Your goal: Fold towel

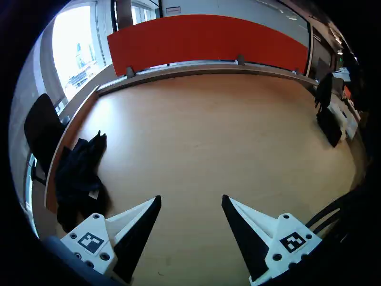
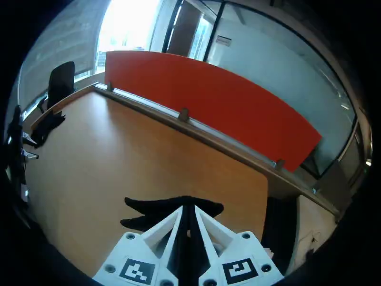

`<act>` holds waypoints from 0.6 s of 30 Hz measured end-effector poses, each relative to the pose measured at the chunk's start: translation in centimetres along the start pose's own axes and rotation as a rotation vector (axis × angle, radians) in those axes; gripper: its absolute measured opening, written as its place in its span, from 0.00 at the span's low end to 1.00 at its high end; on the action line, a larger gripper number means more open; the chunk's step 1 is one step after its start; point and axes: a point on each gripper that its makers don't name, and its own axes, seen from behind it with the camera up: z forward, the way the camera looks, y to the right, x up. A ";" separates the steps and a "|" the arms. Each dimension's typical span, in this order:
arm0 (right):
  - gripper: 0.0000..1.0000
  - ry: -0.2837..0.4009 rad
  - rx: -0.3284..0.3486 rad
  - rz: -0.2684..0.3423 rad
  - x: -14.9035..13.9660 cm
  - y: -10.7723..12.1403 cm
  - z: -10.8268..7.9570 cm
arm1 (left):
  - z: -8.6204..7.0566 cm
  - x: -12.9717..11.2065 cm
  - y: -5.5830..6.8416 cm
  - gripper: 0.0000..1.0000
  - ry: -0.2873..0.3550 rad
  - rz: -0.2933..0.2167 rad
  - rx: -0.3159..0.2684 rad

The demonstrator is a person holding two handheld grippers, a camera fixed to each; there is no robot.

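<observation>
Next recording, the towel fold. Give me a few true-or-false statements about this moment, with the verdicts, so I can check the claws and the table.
1. The left claw is open above bare wood of the table. True.
2. The right claw is spread wide with nothing in it. False: its fingers are closed together on a dark towel.
3. The divider along the far edge of the table is blue. False: it is red.
4. In the left gripper view, a dark bundle lies near the table's left edge. True.
</observation>
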 end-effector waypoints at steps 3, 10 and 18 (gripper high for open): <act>0.05 -0.004 -0.001 0.002 -0.1 0.2 0.0 | 0.0 0.0 0.1 0.94 0.001 0.000 0.001; 0.05 -0.020 -0.006 0.006 -1.3 0.6 -0.3 | 0.0 0.1 0.3 0.94 0.001 0.004 0.001; 0.05 -0.056 -0.024 0.049 -5.1 1.1 -1.7 | -0.1 0.3 0.2 0.94 0.007 0.007 0.001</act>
